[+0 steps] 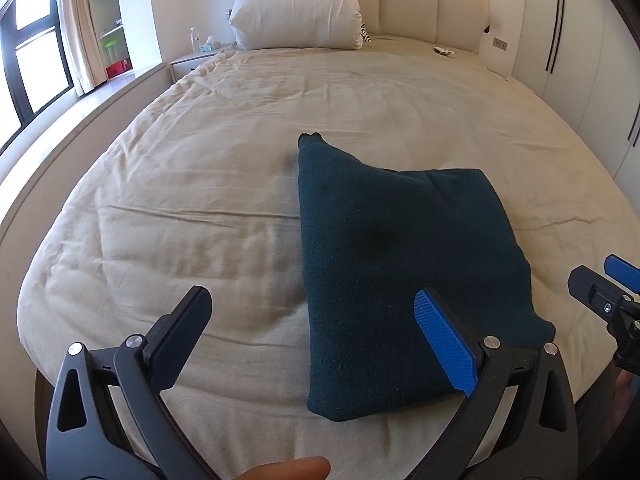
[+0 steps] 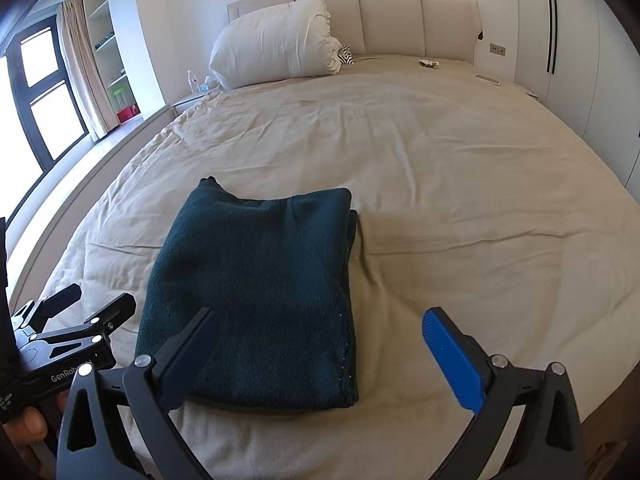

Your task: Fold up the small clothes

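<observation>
**Folded dark sweater on bed, both grippers spread and empty**

Dark teal sweater (image 1: pixel 404 272) lying flat on the beige bedcover (image 1: pixel 200 208), folded into a rough rectangle, near the foot of the bed. One narrow end, seemingly a cuff, poking out at the far left corner of the fold. Layered edges showing along the right side in the right wrist view (image 2: pixel 256 280). Wrinkled bedcover (image 2: pixel 460 200) all around it.

Left gripper (image 1: pixel 320 332) spread wide, nothing between the fingers. Blue pad (image 1: pixel 444 344) over the near right part of the sweater, black finger (image 1: pixel 180 340) over bare cover to the left; contact with the cloth not discernible. Same gripper seen at the left edge of the right wrist view (image 2: pixel 86 308), low beside the sweater's left side.

Right gripper (image 2: pixel 320 352) likewise spread wide, holding nothing. Black finger (image 2: pixel 188 356) over the near left part of the sweater, blue pad (image 2: pixel 452 356) over bare cover to the right. Partly visible at the right edge of the left wrist view (image 1: pixel 600 280).

White pillow (image 1: pixel 296 8) against the padded headboard (image 1: pixel 432 8), well away from the sweater. Water bottle (image 1: pixel 195 40) on the nightstand at left. Window (image 2: pixel 44 92) and curtain (image 2: pixel 82 64) farther left.
</observation>
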{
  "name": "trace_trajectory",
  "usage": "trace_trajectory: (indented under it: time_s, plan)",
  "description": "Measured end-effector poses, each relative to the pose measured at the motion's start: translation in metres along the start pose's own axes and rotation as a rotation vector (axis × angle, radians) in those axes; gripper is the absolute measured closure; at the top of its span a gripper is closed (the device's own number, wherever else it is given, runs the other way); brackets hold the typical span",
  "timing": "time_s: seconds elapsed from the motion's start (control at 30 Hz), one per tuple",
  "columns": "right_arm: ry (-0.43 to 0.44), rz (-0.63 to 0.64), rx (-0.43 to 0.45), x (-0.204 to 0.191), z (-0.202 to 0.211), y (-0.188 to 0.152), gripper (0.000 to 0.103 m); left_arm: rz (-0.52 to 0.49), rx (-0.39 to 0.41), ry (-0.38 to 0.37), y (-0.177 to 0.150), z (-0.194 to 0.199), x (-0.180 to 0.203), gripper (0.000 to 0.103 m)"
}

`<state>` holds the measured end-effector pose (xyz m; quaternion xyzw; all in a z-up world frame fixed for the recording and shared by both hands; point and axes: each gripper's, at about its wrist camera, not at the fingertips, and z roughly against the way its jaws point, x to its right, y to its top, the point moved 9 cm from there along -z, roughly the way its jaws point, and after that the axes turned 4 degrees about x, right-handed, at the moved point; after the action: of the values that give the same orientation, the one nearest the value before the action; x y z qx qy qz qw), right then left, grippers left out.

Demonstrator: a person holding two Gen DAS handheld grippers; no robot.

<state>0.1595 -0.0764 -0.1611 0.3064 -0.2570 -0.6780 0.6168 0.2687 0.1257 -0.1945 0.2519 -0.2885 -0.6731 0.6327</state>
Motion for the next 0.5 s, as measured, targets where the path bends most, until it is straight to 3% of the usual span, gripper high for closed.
trace_trajectory:
  time_s: [0.5]
  plan:
    - [-0.004,-0.002,-0.004,0.0013,-0.0017,-0.0048,0.000,0.006,-0.009,0.001,-0.0012,-0.0020,-0.0018,0.000]
